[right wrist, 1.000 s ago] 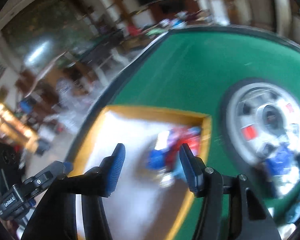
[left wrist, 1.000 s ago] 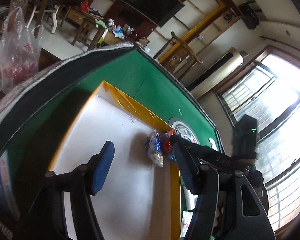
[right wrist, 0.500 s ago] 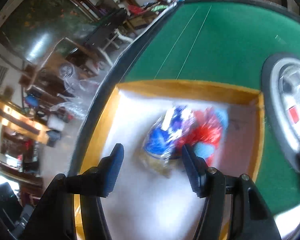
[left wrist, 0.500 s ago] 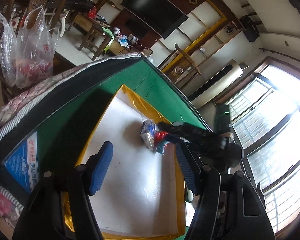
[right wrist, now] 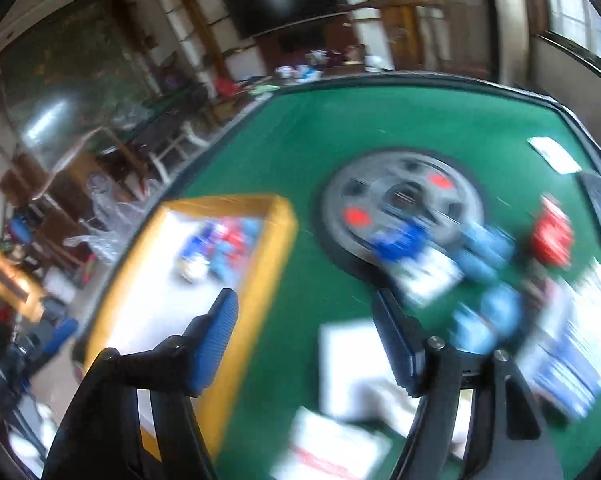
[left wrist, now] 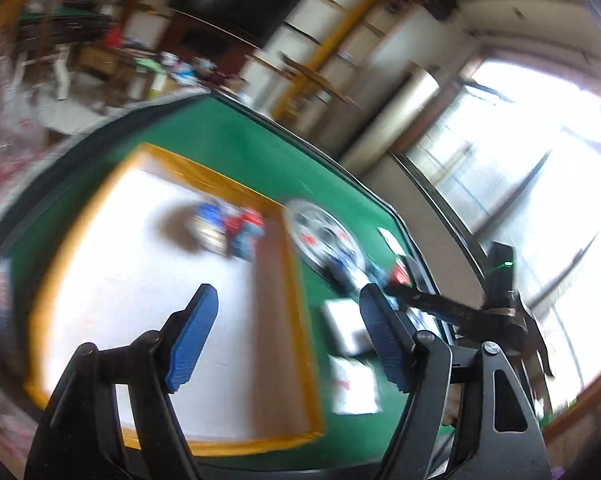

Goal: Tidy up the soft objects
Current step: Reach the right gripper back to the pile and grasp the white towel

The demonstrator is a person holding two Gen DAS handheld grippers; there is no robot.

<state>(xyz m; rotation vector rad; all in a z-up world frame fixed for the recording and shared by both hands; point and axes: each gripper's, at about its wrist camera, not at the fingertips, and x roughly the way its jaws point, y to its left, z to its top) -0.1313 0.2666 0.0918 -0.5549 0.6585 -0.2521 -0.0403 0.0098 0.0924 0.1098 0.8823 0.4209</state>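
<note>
Both views are pretty blurry. The left gripper (left wrist: 288, 336) has its jaws apart with nothing between them, and they've just been opening wider. Same deal with the right gripper (right wrist: 306, 340): empty, jaws just been spreading. A little pile of soft packets (left wrist: 230, 230) sits inside the yellow-rimmed tray (left wrist: 296, 304), up in its far corner. More packets (right wrist: 480, 256) lie loose on the green counter (right wrist: 340, 132) by the round center dial (right wrist: 400, 200).

Daylight poured through the window (left wrist: 540, 168), blown out to white glare. Both views were smeared by motion blur, the packets (right wrist: 220, 248) mere colour blotches; fisheye bending curved the edges, dark at the corners.
</note>
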